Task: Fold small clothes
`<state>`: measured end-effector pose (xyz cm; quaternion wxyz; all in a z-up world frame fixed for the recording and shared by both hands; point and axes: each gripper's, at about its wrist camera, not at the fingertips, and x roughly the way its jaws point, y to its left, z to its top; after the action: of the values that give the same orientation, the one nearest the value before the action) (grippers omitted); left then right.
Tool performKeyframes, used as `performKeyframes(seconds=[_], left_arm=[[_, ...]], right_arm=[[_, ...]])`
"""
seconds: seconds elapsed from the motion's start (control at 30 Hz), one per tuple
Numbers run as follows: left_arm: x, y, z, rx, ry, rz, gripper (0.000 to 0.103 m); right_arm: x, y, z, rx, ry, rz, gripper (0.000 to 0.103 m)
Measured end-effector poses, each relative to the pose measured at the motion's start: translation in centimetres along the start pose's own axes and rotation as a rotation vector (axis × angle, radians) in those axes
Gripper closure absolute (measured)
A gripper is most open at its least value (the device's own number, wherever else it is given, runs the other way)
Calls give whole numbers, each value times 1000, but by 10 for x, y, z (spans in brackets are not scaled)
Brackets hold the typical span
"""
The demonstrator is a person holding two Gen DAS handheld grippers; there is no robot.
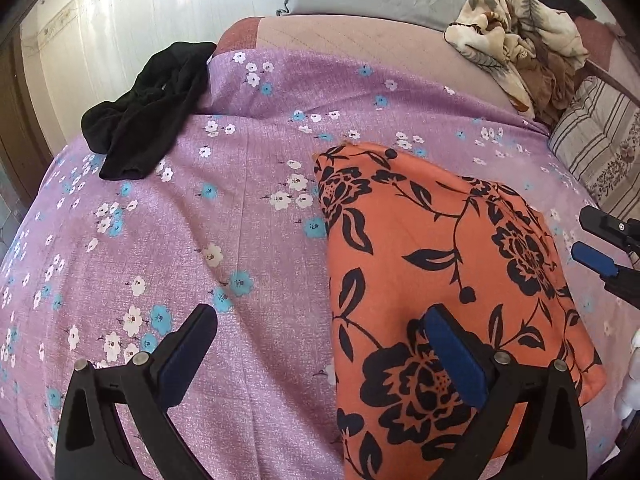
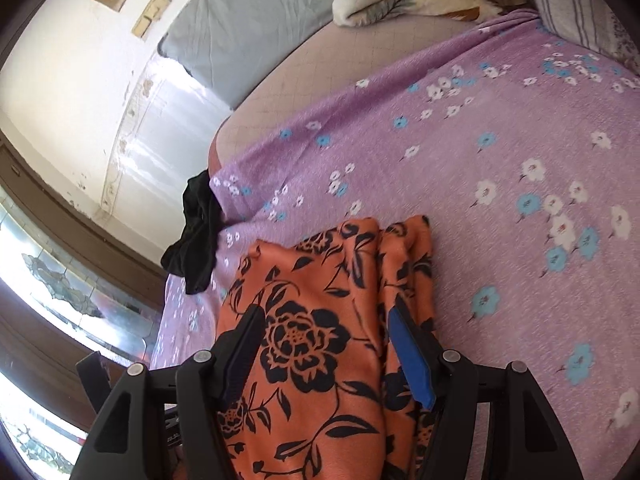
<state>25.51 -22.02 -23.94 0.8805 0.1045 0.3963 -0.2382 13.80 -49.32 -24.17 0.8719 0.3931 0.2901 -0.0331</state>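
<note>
So the orange cloth (image 1: pixel 440 280), soft with black flowers, lies folded in a rough rectangle on the bed's lilac floral sheet (image 1: pixel 240 220). Left gripper (image 1: pixel 320 344) fingers gape, holding nothing; right gripper (image 2: pixel 326 344) fingers straddle the cloth, unclenched. Crumpled black garment (image 1: pixel 148 108) near the white wall.

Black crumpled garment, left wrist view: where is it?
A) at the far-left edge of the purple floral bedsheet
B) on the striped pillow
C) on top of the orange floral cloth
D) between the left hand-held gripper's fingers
A: the black crumpled garment lies at the far-left edge of the purple floral bedsheet, apart from the orange floral cloth.
</note>
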Motion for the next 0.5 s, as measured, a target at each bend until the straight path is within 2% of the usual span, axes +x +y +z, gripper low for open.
performKeyframes(seconds=[0.5], left_arm=[[-4, -1, 1, 10, -15, 4, 0]], right_arm=[[4, 8, -3, -28, 17, 9, 34]])
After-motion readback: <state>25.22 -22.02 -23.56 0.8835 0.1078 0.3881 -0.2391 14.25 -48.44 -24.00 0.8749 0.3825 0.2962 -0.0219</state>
